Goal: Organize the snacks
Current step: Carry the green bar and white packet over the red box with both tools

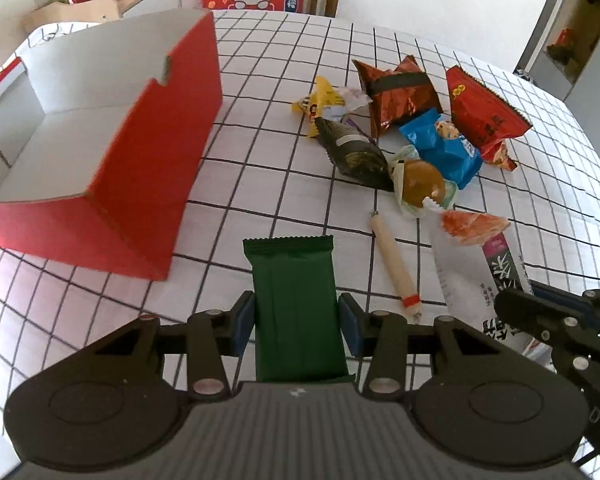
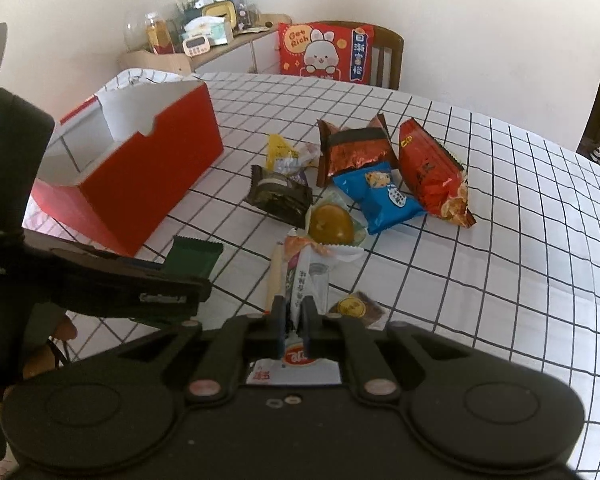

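Observation:
My left gripper (image 1: 298, 324) is shut on a dark green snack bar (image 1: 296, 304), held above the table near the front right corner of the open red box (image 1: 148, 160). The bar (image 2: 194, 258) and left gripper (image 2: 140, 286) also show in the right wrist view, near the red box (image 2: 148, 184). My right gripper (image 2: 294, 320) is shut on a long white snack packet (image 2: 304, 280); the packet (image 1: 472, 276) also shows in the left wrist view. Loose snacks lie in a pile: a blue packet (image 2: 380, 196), a red bag (image 2: 432, 172) and a brown bun (image 2: 331, 224).
A checked tablecloth (image 2: 480, 260) covers the table. A sausage stick (image 1: 396, 268) lies right of the green bar. A small brown-wrapped snack (image 2: 360, 307) lies by my right gripper. A chair with a red rabbit cushion (image 2: 326, 50) stands at the far edge.

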